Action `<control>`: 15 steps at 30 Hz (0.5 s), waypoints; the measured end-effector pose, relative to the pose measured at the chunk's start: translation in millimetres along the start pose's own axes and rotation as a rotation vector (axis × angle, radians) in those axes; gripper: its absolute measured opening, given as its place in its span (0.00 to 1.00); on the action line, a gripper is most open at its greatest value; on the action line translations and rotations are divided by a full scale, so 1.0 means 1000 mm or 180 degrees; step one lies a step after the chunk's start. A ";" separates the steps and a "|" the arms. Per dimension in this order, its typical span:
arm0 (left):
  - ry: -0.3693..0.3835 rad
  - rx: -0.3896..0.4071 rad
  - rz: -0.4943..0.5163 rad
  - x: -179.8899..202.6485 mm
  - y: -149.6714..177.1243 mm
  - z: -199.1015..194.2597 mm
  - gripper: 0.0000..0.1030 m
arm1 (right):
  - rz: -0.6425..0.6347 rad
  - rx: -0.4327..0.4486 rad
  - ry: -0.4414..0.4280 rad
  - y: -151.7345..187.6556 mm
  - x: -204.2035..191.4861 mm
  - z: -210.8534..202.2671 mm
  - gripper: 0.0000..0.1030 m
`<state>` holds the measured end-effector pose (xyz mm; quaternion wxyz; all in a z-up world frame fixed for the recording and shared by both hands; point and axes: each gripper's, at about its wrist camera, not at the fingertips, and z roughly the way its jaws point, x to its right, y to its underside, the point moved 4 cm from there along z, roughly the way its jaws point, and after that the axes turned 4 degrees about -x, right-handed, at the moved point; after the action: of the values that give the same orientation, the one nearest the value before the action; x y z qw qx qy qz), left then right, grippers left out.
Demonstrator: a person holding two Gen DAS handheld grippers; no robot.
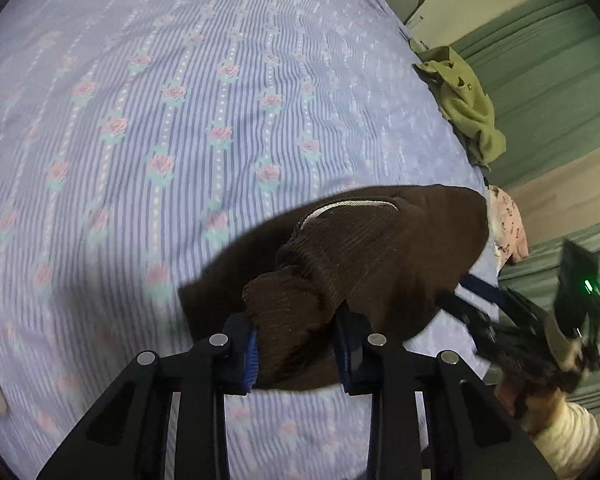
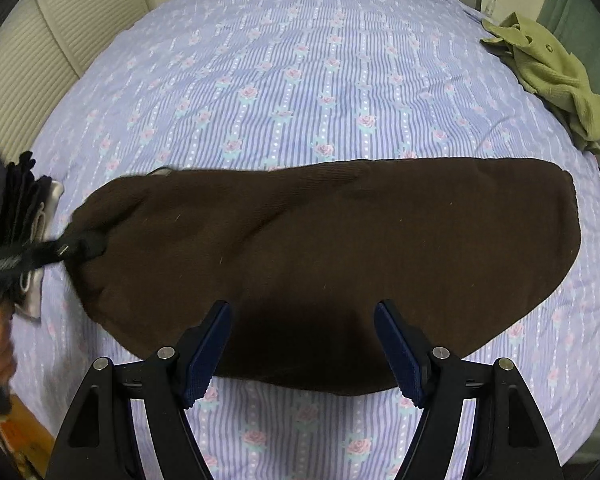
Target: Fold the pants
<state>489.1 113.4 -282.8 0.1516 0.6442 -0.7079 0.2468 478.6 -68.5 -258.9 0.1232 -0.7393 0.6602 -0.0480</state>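
Across the near part of the bed [image 2: 300, 60], on its blue striped sheet with pink roses, lie the brown pants [image 2: 340, 248], spread lengthwise along the near edge with one end toward the right edge. The left gripper [image 1: 296, 344] is clamped on a bunched fold of the brown fabric at the pants' left end, its blue pads pressing the cloth from both sides; in the right wrist view that gripper [image 2: 80, 250] shows as a dark arm reaching in from the left onto the same end. The right gripper [image 2: 302, 352] hangs over the near edge of the pants with its jaws well apart, nothing between the pads, the fabric lying flat beneath them. A green garment [image 2: 556, 76] lies crumpled at the bed's far right edge, well apart from the pants. A pink patterned cloth [image 1: 508, 224] hangs over the bed's right edge, just beside the pants' end. A stack of dark folded clothes [image 2: 24, 200] sits by the left edge.
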 end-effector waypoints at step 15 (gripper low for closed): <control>-0.0225 0.0017 -0.0255 -0.021 -0.008 0.015 0.29 | 0.0121 -0.0154 -0.0016 -0.065 0.005 0.084 0.71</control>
<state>500.9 122.4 -305.8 0.1345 0.6807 -0.6858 0.2195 561.4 -57.0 -324.8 0.1078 -0.7295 0.6749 -0.0278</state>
